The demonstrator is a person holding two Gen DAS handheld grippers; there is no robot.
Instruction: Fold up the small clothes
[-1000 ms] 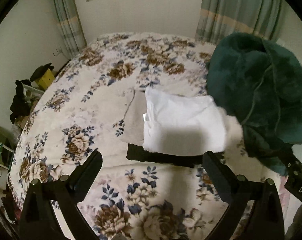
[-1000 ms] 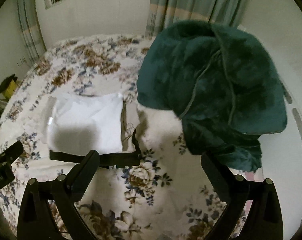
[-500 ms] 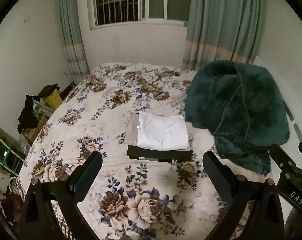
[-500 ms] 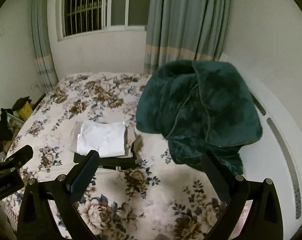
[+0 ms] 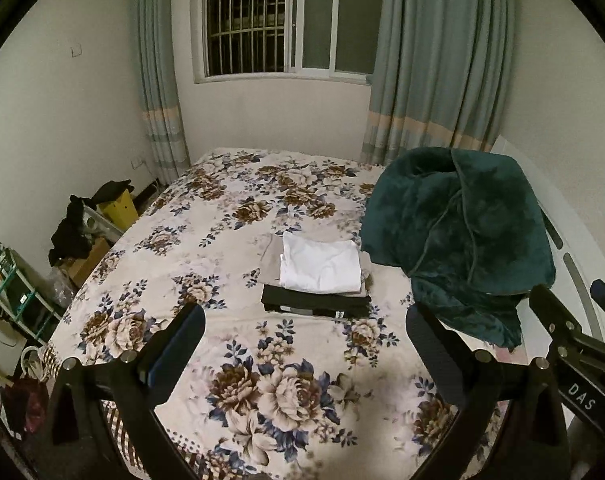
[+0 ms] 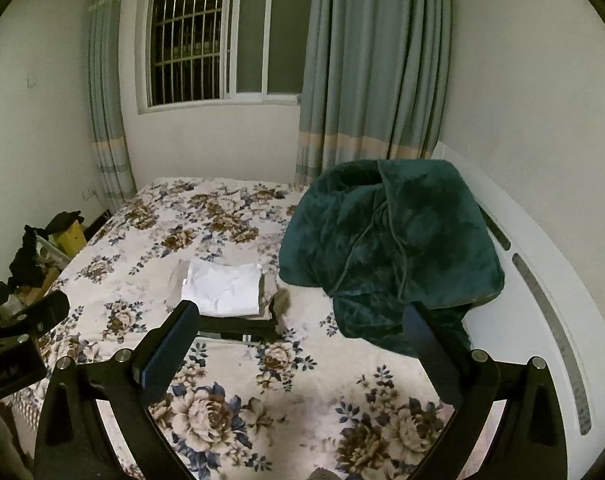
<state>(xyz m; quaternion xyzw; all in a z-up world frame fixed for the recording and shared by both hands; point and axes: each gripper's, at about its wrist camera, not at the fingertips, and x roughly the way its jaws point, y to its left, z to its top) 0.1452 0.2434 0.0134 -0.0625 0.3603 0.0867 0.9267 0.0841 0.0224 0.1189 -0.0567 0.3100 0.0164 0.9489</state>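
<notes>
- The left gripper [image 5: 304, 344] is held above the near end of the bed [image 5: 238, 200], with its jaws set wide apart and nothing between them.
- The right gripper [image 6: 300, 338] is likewise held above the near end of the bed, its jaws spread wide and nothing gripped.
- In the left wrist view, part of the right gripper is seen at the lower right edge; in the right wrist view, part of the left gripper is seen at the lower left edge.
- A stack of folded clothes [image 5: 318, 280] is laid on the floral bedspread, just beside the green blanket [image 5: 458, 232] on its window-left side, well apart from both grippers.
- The stack is topped by a white folded garment [image 5: 320, 266] [image 6: 224, 288], which is laid on a beige folded garment [image 5: 270, 260]; a black folded garment [image 5: 314, 304] lies at the bottom, its near edge showing below the others.
- The green blanket is piled in a heap against the white headboard [image 6: 542, 280], and its lower edge is draped onto the bedspread next to the stack.
- Behind the green blanket, a barred window [image 5: 286, 20] is set in the far wall, with pale blue curtains [image 5: 442, 60] hung at both sides.
- Across the bed from the green blanket, a yellow box [image 5: 120, 208] with dark cloth draped about it is seen on the floor by the wall.
</notes>
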